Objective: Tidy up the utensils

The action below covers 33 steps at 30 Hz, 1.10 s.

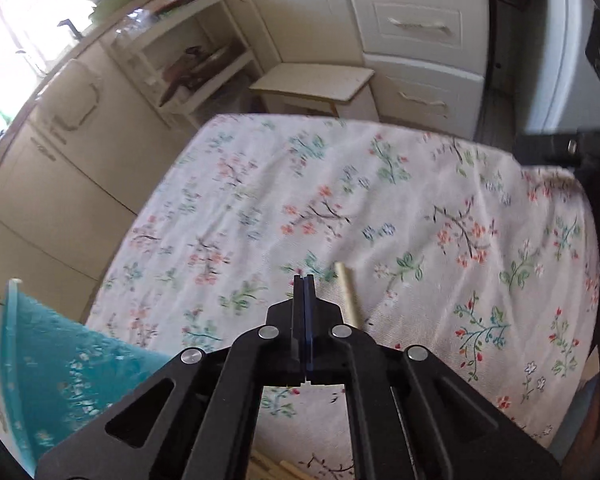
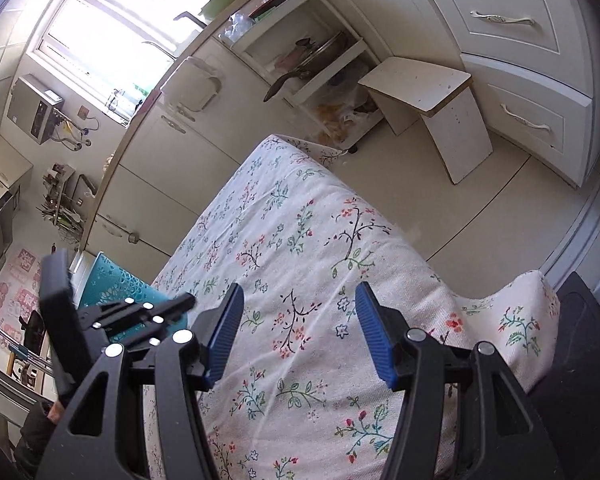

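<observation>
My left gripper (image 1: 305, 279) is shut with nothing between its pads, low over the floral tablecloth (image 1: 340, 208). A pale wooden stick (image 1: 348, 294) lies on the cloth just right of its tip. More wooden sticks (image 1: 276, 470) show under the gripper at the bottom edge. A teal perforated basket (image 1: 60, 372) stands at the table's left edge; it also shows in the right wrist view (image 2: 112, 284). My right gripper (image 2: 300, 308) is open and empty above the cloth (image 2: 300, 240). The left gripper (image 2: 188, 300) shows at its left.
Cream kitchen cabinets (image 1: 60, 152) run along the left. An open shelf unit (image 2: 312, 52) with pans and a small white stool (image 2: 432, 96) stand beyond the table's far end. White drawers (image 2: 520, 60) are at the far right.
</observation>
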{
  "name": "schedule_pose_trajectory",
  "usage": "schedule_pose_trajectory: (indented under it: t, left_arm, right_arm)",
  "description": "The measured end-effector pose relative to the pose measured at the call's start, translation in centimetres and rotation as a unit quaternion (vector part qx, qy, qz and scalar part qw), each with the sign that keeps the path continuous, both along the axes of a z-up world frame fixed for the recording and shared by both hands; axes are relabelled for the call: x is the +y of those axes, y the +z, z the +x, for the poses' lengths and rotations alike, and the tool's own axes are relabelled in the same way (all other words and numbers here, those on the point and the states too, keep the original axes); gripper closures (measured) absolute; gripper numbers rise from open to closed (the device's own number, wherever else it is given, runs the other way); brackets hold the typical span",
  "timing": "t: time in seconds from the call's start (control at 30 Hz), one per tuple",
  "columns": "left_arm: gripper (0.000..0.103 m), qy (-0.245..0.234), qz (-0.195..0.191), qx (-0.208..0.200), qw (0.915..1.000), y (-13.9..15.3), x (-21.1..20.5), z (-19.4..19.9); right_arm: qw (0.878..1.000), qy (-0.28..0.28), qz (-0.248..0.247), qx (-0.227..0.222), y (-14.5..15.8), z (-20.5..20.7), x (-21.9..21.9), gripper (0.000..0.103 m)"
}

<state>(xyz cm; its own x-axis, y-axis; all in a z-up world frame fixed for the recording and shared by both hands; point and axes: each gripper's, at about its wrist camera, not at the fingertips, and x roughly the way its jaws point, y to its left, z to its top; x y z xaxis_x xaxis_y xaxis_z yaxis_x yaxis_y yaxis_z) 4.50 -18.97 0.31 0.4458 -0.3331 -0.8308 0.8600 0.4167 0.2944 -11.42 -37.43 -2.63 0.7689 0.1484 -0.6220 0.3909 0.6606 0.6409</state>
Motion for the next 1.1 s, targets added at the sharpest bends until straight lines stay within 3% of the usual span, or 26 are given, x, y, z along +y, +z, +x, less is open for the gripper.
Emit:
schedule_pose_trajectory:
  t: [0.1,0.13,0.27,0.33,0.4,0.5,0.57,0.67,0.73,0.83,0.93,1.0,1.1]
  left_arm:
    - [0.103,0.012,-0.009,0.013,0.9998,1.1,0.1,0.5]
    - [0.103,0.017,-0.009,0.035,0.9992,1.0,0.0,0.7]
    - [0.098,0.043,0.01,0.063,0.997,-1.4,-1.0,1.3]
    - [0.074,0.055,0.018,0.061,0.9964,-2.8,-1.6,1.3]
    - [0.066,0.069,0.013,0.067,0.9953,-3.6,-1.8,1.5]
    - [0.068,0.085,0.019,0.069,0.9938,-4.6,-2.1,1.9]
    - [0.095,0.091,0.007,0.083,0.9923,-4.7,-2.0,2.1]
    - [0.098,0.089,0.022,0.066,0.9936,-5.0,-2.5,1.6]
    - [0.099,0.092,0.014,0.077,0.9926,-4.6,-2.3,1.5]
    - [0.098,0.109,-0.032,0.086,0.9897,-1.9,-0.8,1.6]
    - [0.098,0.129,-0.105,0.087,0.9822,3.3,1.6,2.0]
    - [0.098,0.143,-0.163,0.08,0.9729,7.5,3.5,2.5]
    - [0.098,0.172,-0.264,0.053,0.9476,14.5,7.6,4.0]
  right_arm:
    - [1.0,0.009,-0.013,0.0,0.3,0.0,0.6,0.046]
    - [1.0,0.013,-0.017,0.0,0.4,0.1,0.9,0.046]
    - [0.999,0.028,-0.031,0.0,0.7,0.3,2.0,0.046]
    - [0.999,0.035,-0.04,0.002,0.7,0.4,2.5,0.046]
    - [0.999,0.035,-0.041,0.003,0.7,0.4,2.5,0.046]
    - [0.999,0.033,-0.03,0.004,0.3,0.5,2.2,0.046]
    - [0.999,0.035,-0.026,0.005,0.1,0.7,2.1,0.046]
    - [0.999,0.035,-0.028,0.004,0.1,0.6,2.2,0.046]
    - [0.999,0.034,-0.025,0.004,0.0,0.5,2.1,0.046]
    - [0.999,0.03,-0.02,0.003,0.0,0.4,2.0,0.046]
    - [0.999,0.028,-0.017,0.003,-0.1,0.3,1.9,0.046]
    - [0.999,0.03,-0.021,0.004,0.0,0.4,2.2,0.046]
    - [0.999,0.031,-0.029,0.006,0.1,0.5,2.4,0.046]
